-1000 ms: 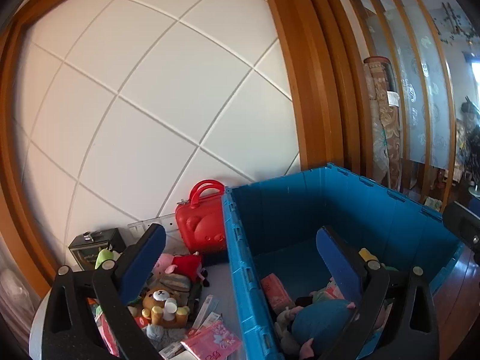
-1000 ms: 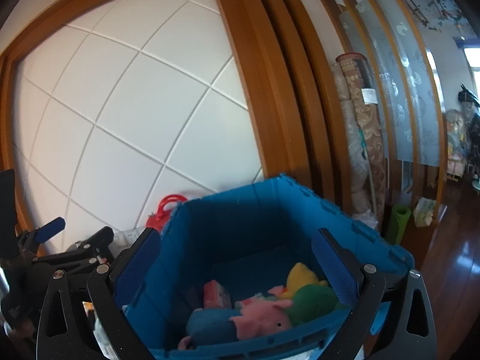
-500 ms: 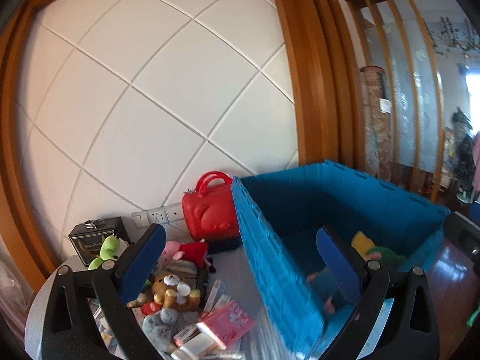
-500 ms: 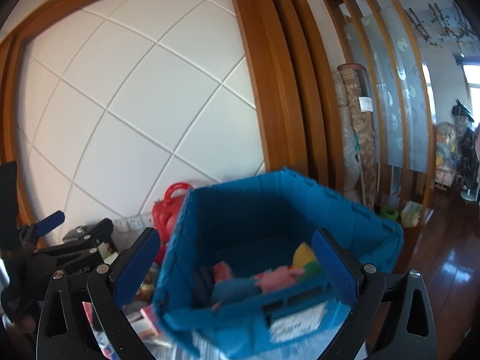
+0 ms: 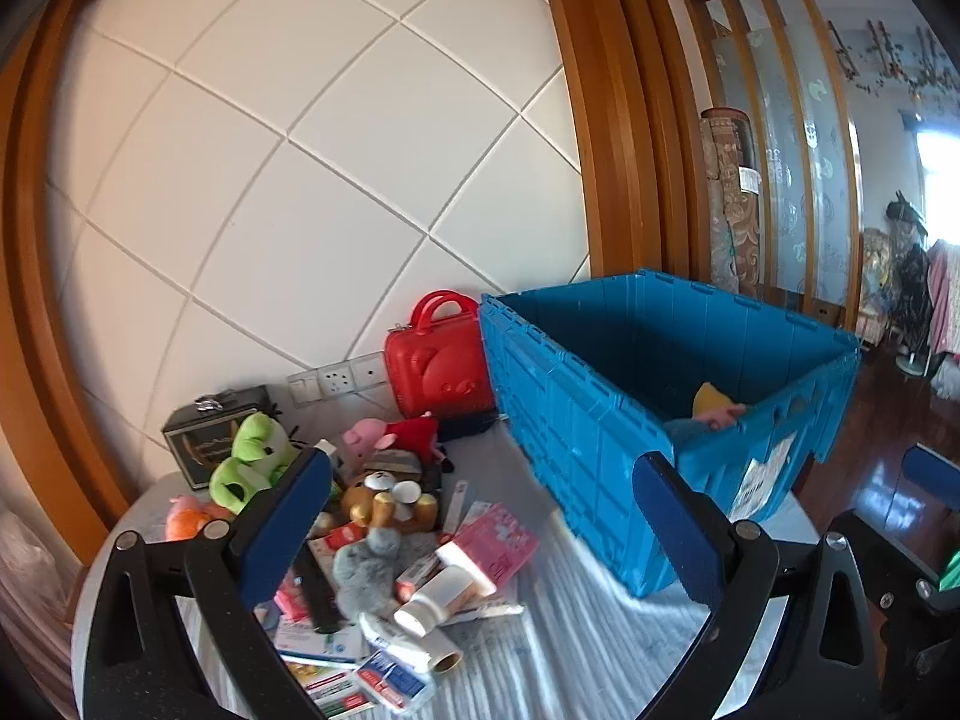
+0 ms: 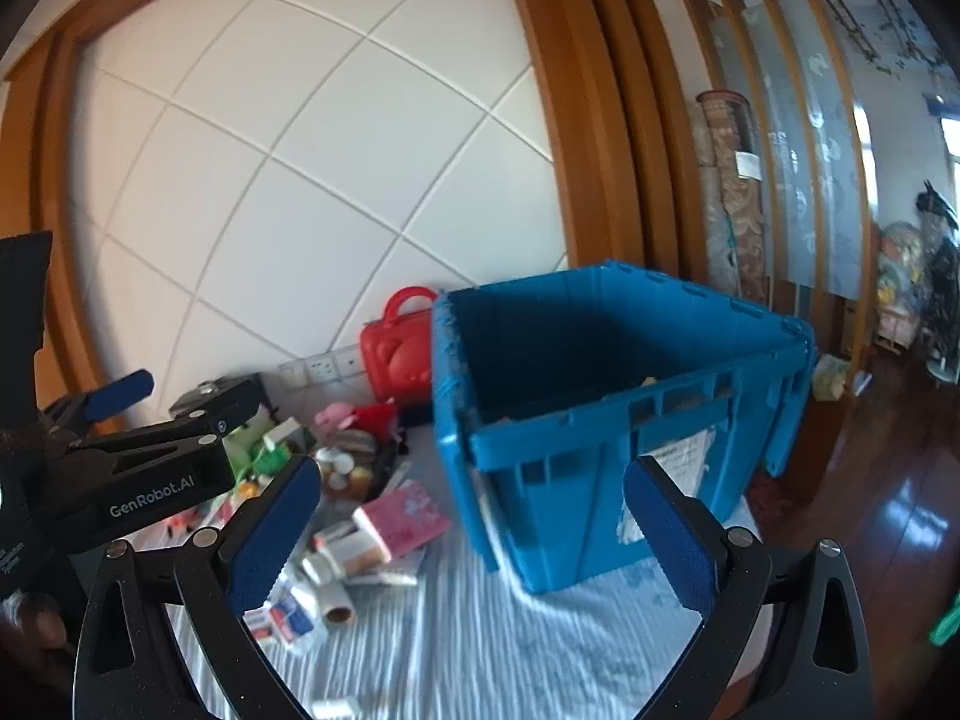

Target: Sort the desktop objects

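A blue plastic crate (image 5: 600,420) stands on the table's right side, with plush toys inside, mostly hidden; it also shows in the right wrist view (image 6: 600,420). A pile of plush toys, boxes and bottles (image 5: 384,528) lies left of it, including a brown bear (image 5: 384,501), a green frog (image 5: 252,456) and a pink booklet (image 5: 498,546). My left gripper (image 5: 480,534) is open and empty, above the table in front of the pile and crate. My right gripper (image 6: 474,534) is open and empty, before the crate's near corner. The left gripper's body (image 6: 120,468) shows at the left of the right wrist view.
A red toy suitcase (image 5: 441,360) stands against the wall behind the crate. A black box (image 5: 210,438) sits at the back left. The table has a striped white cloth (image 5: 570,648). Wooden floor (image 6: 888,480) lies to the right, below the table edge.
Both grippers have pulled back and away from the crate, which now looks smaller and farther. The pile on the table has come fully into view. Both grippers stay open.
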